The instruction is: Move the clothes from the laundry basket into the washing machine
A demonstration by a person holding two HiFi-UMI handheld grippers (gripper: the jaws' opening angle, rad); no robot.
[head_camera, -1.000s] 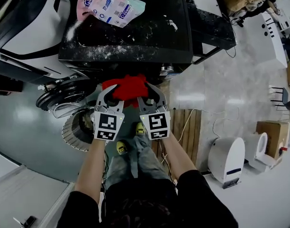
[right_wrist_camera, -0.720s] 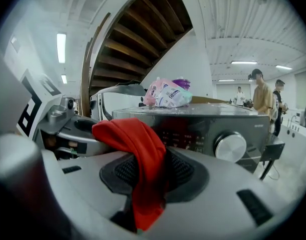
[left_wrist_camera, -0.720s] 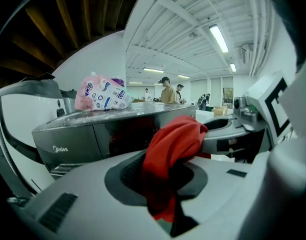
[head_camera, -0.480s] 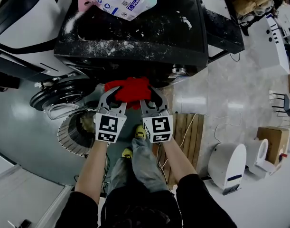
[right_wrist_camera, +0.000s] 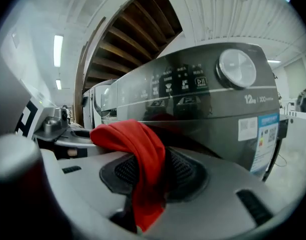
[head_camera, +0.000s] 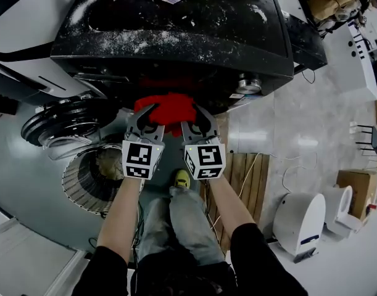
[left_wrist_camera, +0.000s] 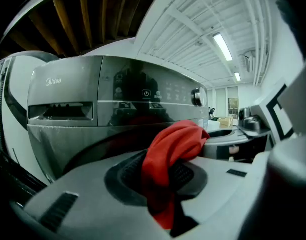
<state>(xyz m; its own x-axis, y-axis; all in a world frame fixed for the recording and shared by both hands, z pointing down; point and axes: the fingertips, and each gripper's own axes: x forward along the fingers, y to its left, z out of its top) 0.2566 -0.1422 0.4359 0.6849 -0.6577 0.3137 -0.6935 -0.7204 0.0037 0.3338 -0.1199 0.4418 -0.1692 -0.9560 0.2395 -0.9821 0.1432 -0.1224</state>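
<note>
Carry step: your left gripper (head_camera: pixel 149 119) and right gripper (head_camera: pixel 197 119) each pinched the cloth (head_camera: pixel 169 108), fingers nearly closed. Next, probably push it into the washer (head_camera: pixel 176 36) ahead.

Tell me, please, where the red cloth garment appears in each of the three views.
Head view: the red cloth garment is at centre, held between the left gripper and right gripper, under the dark grey washing machine.
Left gripper view: the garment is lower centre, pinched in the jaws.
Right gripper view: the garment is lower centre-left, pinched in the jaws.
Shared landmark: the machine's round silver dial.
</note>
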